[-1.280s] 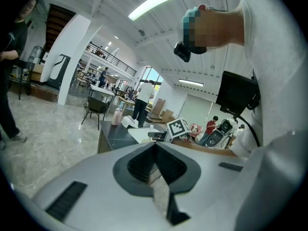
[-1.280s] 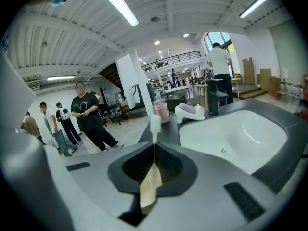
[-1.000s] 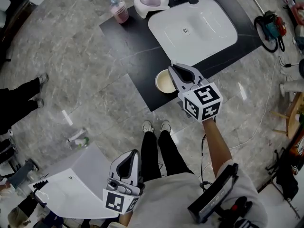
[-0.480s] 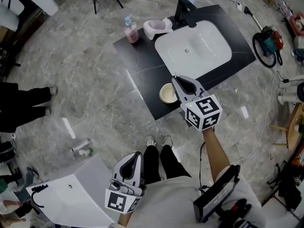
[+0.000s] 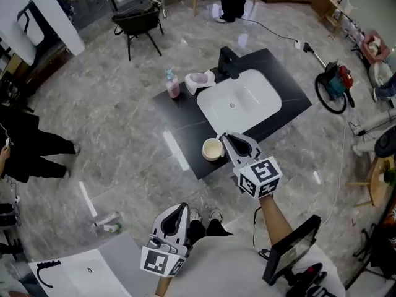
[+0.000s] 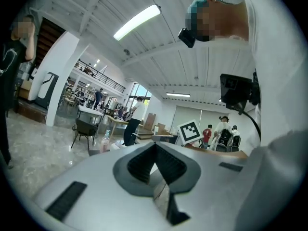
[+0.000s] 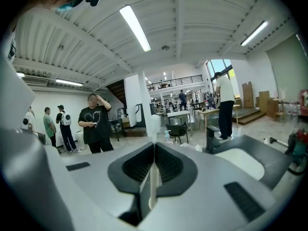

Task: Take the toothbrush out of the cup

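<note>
A white toothbrush point(image 7: 152, 125) stands upright between the jaws of my right gripper point(image 7: 154, 150), which is shut on its handle; the brush end sticks up past the jaw tips. In the head view the right gripper point(image 5: 225, 136) hangs over the black counter point(image 5: 185, 119), just to the right of the cream cup point(image 5: 212, 148), and the toothbrush cannot be made out there. The cup looks empty. My left gripper point(image 5: 179, 208) hangs low near the person's legs, away from the counter, jaws shut on nothing point(image 6: 155, 146).
On the counter are a white basin point(image 5: 238, 101), a black faucet point(image 5: 227, 62), a pink soap bottle point(image 5: 172, 85) and a white dish point(image 5: 199, 79). A black chair point(image 5: 136, 18) stands behind, a wheeled tool point(image 5: 332, 82) at right, a white panel point(image 5: 93, 268) at lower left. People stand around.
Both grippers have risen, the right one more, carrying the toothbrush up beside the cup. The head view has pulled back, so the counter looks smaller.
</note>
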